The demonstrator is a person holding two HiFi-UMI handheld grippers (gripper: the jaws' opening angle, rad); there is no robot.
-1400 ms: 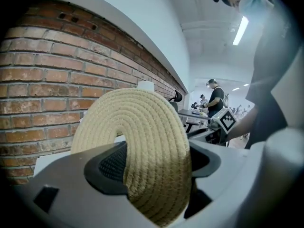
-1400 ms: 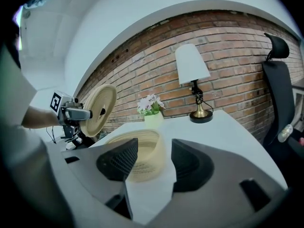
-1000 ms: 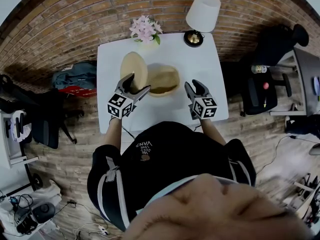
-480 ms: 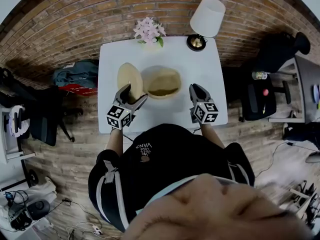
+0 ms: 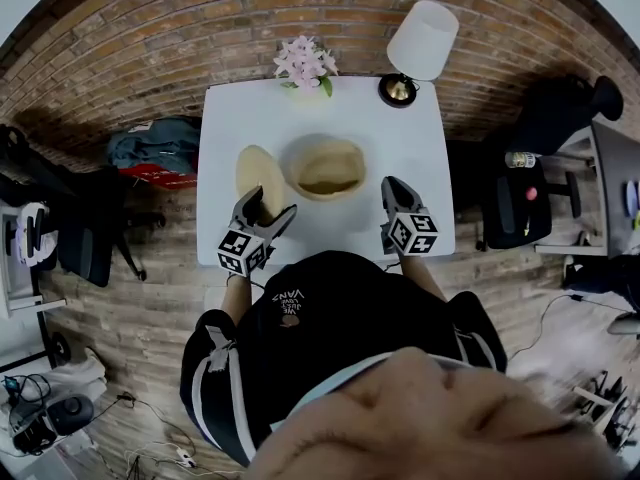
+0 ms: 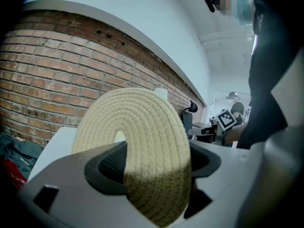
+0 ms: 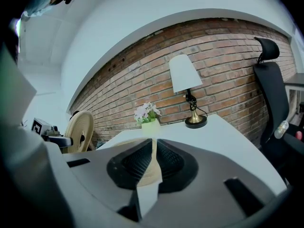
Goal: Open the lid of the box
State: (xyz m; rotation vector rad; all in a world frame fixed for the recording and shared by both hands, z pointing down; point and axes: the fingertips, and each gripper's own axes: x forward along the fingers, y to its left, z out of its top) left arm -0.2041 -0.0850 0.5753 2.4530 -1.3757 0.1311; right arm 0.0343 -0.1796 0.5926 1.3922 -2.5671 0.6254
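A round woven rope box [image 5: 325, 166] stands with its top uncovered on the white table [image 5: 400, 138]. Its flat woven lid [image 5: 258, 176] is held on edge just left of the box, with my left gripper [image 5: 268, 206] shut on its lower rim. In the left gripper view the lid [image 6: 137, 141] fills the space between the pads of the left gripper [image 6: 156, 160]. My right gripper [image 5: 392, 190] hovers right of the box, apart from it. The right gripper [image 7: 153, 160] has its jaws closing, almost together, with nothing between them; the lid [image 7: 80, 129] shows at the left.
A white-shaded lamp [image 5: 420, 43] on a brass base and a pot of pink flowers [image 5: 304, 65] stand at the table's far edge, against the brick wall. A black office chair [image 5: 520, 203] is to the right and bags [image 5: 155, 153] lie to the left.
The left gripper has carried the lid left and nearer to me, away from the box. The right gripper's jaws have come together from wide open.
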